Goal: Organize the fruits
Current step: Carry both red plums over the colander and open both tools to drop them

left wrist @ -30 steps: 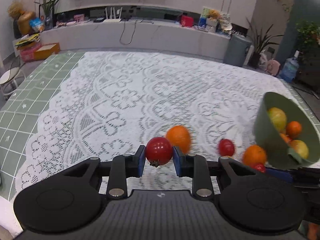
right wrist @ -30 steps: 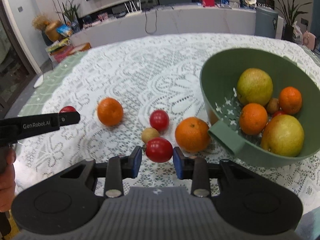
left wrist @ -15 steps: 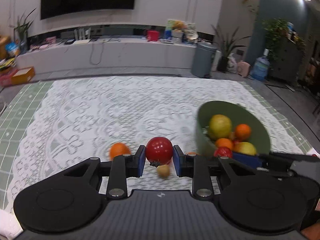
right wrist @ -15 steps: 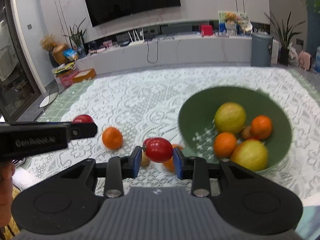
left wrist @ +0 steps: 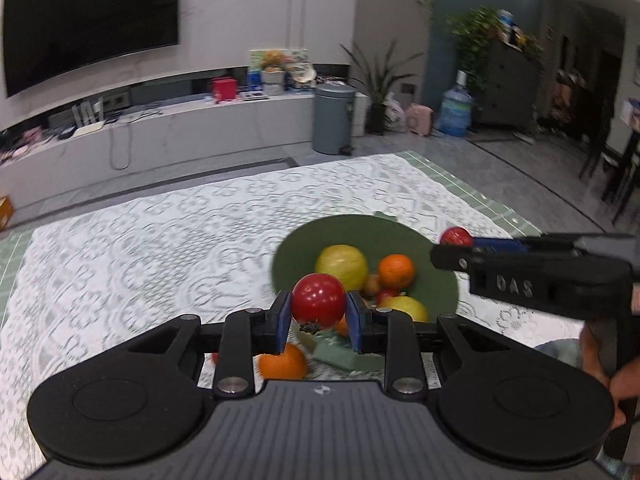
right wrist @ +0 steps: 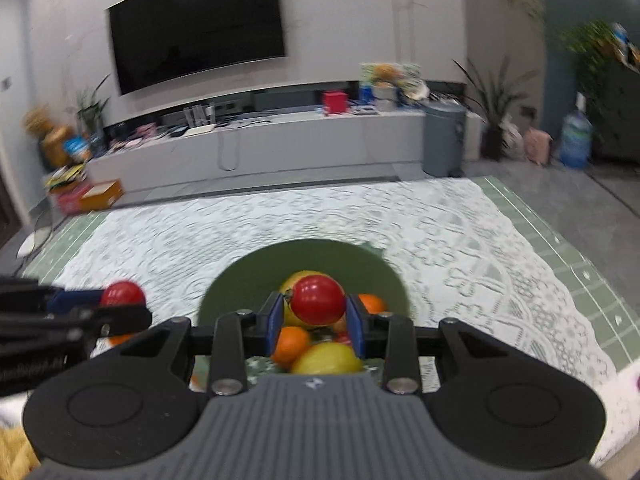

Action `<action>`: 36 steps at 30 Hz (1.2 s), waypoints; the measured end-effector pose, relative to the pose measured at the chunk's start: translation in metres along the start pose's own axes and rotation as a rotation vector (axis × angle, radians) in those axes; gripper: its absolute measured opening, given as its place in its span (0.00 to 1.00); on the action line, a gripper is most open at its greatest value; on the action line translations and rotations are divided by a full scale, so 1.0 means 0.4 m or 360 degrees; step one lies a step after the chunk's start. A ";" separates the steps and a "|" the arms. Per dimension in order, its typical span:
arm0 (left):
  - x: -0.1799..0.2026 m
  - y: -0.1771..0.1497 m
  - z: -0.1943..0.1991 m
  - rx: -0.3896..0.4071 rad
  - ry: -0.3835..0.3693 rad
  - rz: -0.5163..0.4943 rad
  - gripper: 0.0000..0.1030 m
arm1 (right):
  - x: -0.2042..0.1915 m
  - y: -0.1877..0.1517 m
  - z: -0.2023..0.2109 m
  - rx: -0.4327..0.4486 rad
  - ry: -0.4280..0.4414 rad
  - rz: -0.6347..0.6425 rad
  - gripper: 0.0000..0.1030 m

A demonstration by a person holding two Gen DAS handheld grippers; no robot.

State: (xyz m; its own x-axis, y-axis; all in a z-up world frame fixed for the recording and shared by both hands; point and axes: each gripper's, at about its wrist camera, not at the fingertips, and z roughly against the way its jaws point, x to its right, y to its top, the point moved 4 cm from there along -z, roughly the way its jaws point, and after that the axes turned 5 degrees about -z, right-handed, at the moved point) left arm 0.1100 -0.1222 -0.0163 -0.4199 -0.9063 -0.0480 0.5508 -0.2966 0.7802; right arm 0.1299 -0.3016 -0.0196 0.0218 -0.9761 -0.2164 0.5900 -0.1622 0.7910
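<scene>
We log the left tongs (left wrist: pixel 318 316) clamped on a glossy round red tomato (left wrist: pixel 318 300), blue pads pressed against both of its sides, dried calyx pointing down. Just under and slightly left of these tongs a round orange fruit (left wrist: pixel 283 362) lies on the worktop covered with white lace cloth (left wrist: pixel 140 264). Directly beyond the left tongs sits the dark green plastic bowl (left wrist: pixel 296 244), its near handle tab (left wrist: pixel 334 354) just below the held tomato. Inside it we see a large yellow-green fruit (left wrist: pixel 341 266), a small orange (left wrist: pixel 396 271), a second yellowish fruit (left wrist: pixel 404 308) and a small brown fruit, partly hidden.

The right tongs (right wrist: pixel 315 322) are likewise closed on a second shiny red tomato (right wrist: pixel 318 300), held over the near half of the same bowl (right wrist: pixel 232 284). Under these tongs we see an orange (right wrist: pixel 290 344) and a yellow fruit (right wrist: pixel 326 360) in the bowl.

In the left wrist view the right tongs (left wrist: pixel 456 240) enter from the right, over the bowl's far right rim, red tomato at the tip. In the right wrist view the left tongs (right wrist: pixel 120 300) lie to the left, outside the bowl's rim.

Far beyond the worktop stand a grey pedal bin (left wrist: pixel 333 118) and a wall-mounted black television (left wrist: pixel 90 20).
</scene>
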 end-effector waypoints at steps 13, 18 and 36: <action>0.047 -0.006 -0.160 -0.0243 0.0019 -0.0241 0.31 | 0.020 0.023 -0.139 -0.0192 0.0055 -0.0123 0.30; 0.037 -0.011 -0.201 -0.0310 0.0078 -0.0313 0.31 | -0.001 0.014 -0.198 -0.0301 0.0044 -0.0076 0.30; 0.041 -0.038 -0.273 -0.0419 0.0043 -0.0427 0.31 | -0.001 -0.009 -0.276 -0.0483 0.0031 -0.0127 0.31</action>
State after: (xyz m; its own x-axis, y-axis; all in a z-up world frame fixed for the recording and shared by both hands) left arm 0.1738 -0.1654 -0.0970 -0.5573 -0.7924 -0.2480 0.5919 -0.5887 0.5506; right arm 0.2171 -0.2847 -0.0854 -0.0205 -0.9585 -0.2843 0.8044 -0.1847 0.5647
